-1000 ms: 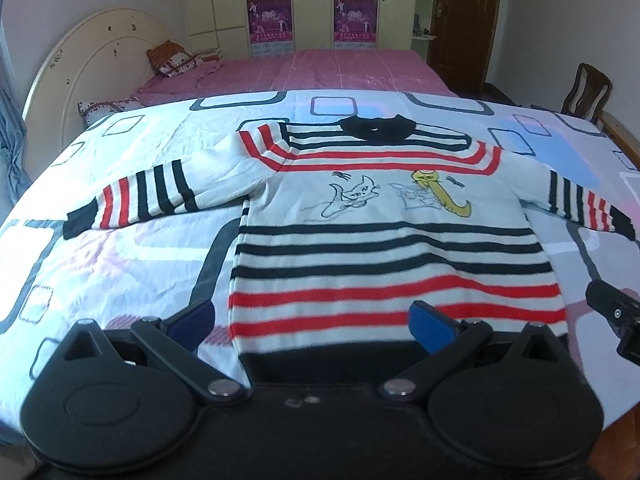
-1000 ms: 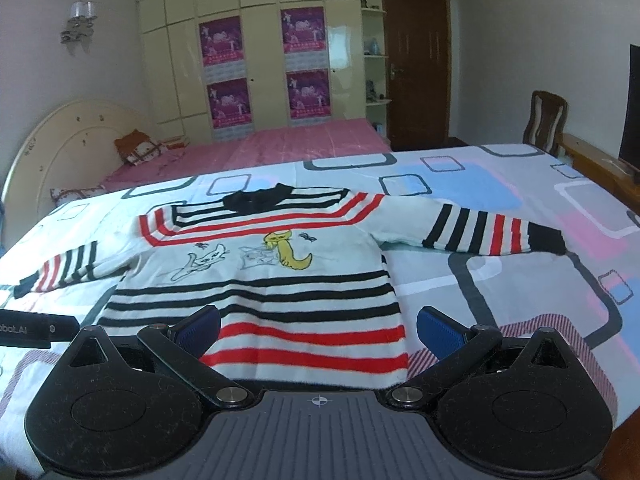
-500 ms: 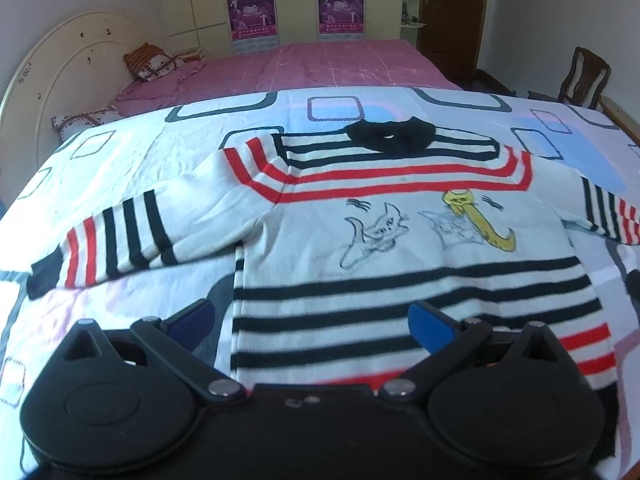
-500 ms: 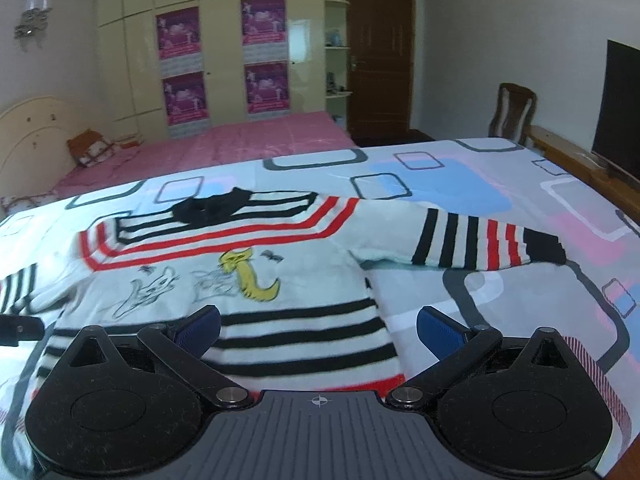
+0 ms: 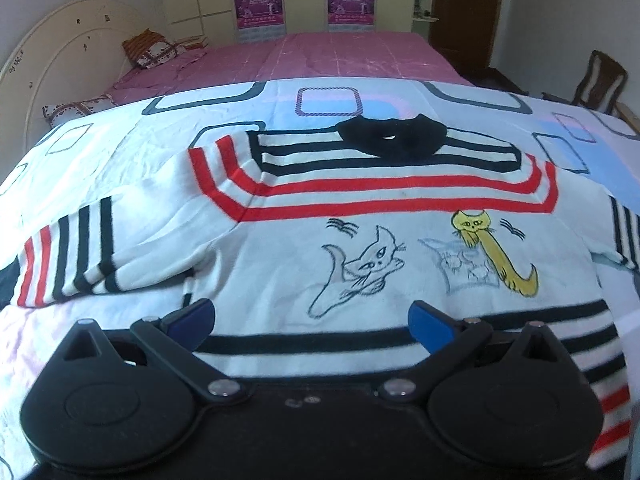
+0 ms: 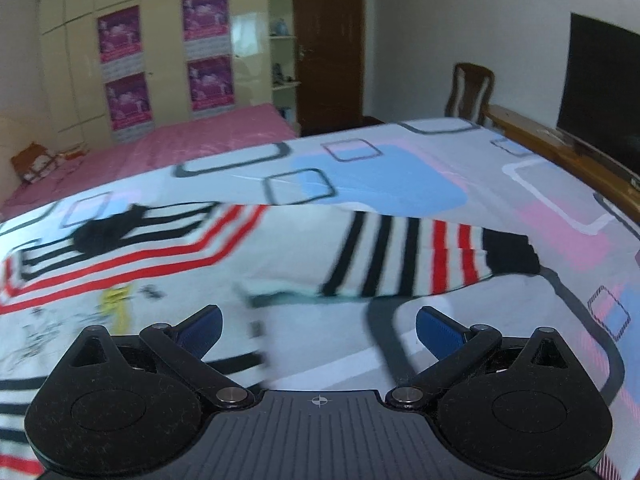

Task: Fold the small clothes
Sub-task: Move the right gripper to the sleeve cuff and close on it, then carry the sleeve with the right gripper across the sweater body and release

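Because folding needs a flat start, the bed (image 5: 120,152) carries the striped sweater (image 5: 360,248) spread face up across its patterned cover, collar toward twelve o'clock and a sleeve (image 6: 420,260) stretched to each side. Each hand-held gripper hovers over it with jaws wide and empty: the left hand-held gripper (image 5: 311,323) above the chest, the right hand-held gripper (image 6: 319,327) near the armpit, its sleeve at one o'clock, probably the first flap to fold in.

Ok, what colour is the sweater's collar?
Black; the collar shows best in the left wrist view.
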The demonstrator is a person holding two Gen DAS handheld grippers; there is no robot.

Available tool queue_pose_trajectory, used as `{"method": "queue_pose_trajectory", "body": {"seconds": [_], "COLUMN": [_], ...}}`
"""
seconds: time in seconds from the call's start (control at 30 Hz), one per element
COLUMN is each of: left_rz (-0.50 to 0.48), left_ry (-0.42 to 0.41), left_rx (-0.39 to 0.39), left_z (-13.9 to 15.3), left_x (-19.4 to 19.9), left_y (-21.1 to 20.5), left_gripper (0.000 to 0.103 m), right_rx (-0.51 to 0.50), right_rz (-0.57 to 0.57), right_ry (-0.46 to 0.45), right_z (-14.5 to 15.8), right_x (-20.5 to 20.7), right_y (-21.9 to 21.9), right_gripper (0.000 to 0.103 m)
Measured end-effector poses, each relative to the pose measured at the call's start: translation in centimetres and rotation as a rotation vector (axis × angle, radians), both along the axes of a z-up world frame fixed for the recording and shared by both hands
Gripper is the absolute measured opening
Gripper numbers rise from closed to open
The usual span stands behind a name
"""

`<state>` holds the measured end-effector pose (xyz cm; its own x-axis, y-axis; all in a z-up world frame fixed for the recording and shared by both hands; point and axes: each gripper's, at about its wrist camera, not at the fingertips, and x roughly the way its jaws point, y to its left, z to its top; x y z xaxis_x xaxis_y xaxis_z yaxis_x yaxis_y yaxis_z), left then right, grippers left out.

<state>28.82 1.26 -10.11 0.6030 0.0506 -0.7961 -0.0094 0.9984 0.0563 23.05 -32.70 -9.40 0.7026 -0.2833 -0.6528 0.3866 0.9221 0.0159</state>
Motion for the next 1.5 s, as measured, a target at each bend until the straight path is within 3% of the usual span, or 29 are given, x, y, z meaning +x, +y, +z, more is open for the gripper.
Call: {"method": "queue_pose_trajectory", "body": {"seconds": [0.27, 0.3, 0.33, 0.37, 0.6, 0.67, 0.73, 0.77, 0.83, 1.07, 1.27, 1.4, 1.5], "left_rz": [0.006, 0.001, -0.002, -0.002, 0.006, 0.006, 0.009, 0.014, 0.017, 0.024, 0.038, 0.064, 0.075], "left_ry": [0.004, 0.005, 0.006, 0.009, 0.022, 0.03, 0.041, 0.046, 0.05, 0.029, 0.002, -0.014, -0.018], "left_rx": [0.039, 0.044, 0.049, 0.055, 0.08, 0.083, 0.071, 0.066, 0.055, 0.04, 0.018, 0.003, 0.007], "left_z": [-1.9, -2.1, -2.3, -2.5, -3.1, -3.3, -3.4, -3.5, -3.5, -2.6, -2.0, -1.7, -1.6], "left_x": [2.8, 3.1, 3.4, 3.6, 4.7, 4.9, 5.0, 5.0, 5.0, 4.3, 4.0, 3.6, 3.4], "left_y": [-4.2, -4.6, -5.0, -5.4, -6.5, -6.5, -6.3, -6.2, -6.0, -5.0, -2.5, -0.2, 1.3], "left_gripper": [0.1, 0.098, 0.098, 0.098, 0.093, 0.088, 0.083, 0.081, 0.077, 0.073, 0.073, 0.073, 0.073], "right_rx": [0.009, 0.01, 0.023, 0.042, 0.152, 0.133, 0.124, 0.134, 0.151, 0.069, 0.083, 0.131, 0.166], "right_rz": [-0.126, -0.142, -0.154, -0.171, -0.267, -0.276, -0.281, -0.282, -0.275, -0.131, 0.155, 0.332, 0.427], "right_ry": [0.058, 0.062, 0.072, 0.084, 0.068, 0.053, 0.035, 0.024, 0.002, -0.103, -0.179, -0.158, -0.099], "right_z": [-3.2, -3.5, -3.9, -4.3, -6.3, -6.3, -6.2, -6.3, -6.2, -2.4, 1.3, 1.1, -1.0], "right_x": [2.3, 2.5, 2.7, 2.9, 3.4, 3.7, 3.8, 3.9, 3.9, 5.3, 7.9, 10.1, 11.4], "right_y": [-10.5, -11.6, -12.9, -14.1, -19.4, -19.9, -20.4, -20.9, -21.2, -16.7, -6.0, 1.9, 6.9], "right_gripper": [0.102, 0.096, 0.08, 0.075, 0.074, 0.064, 0.038, 0.034, 0.016, 0.009, 0.009, 0.009, 0.009]}}
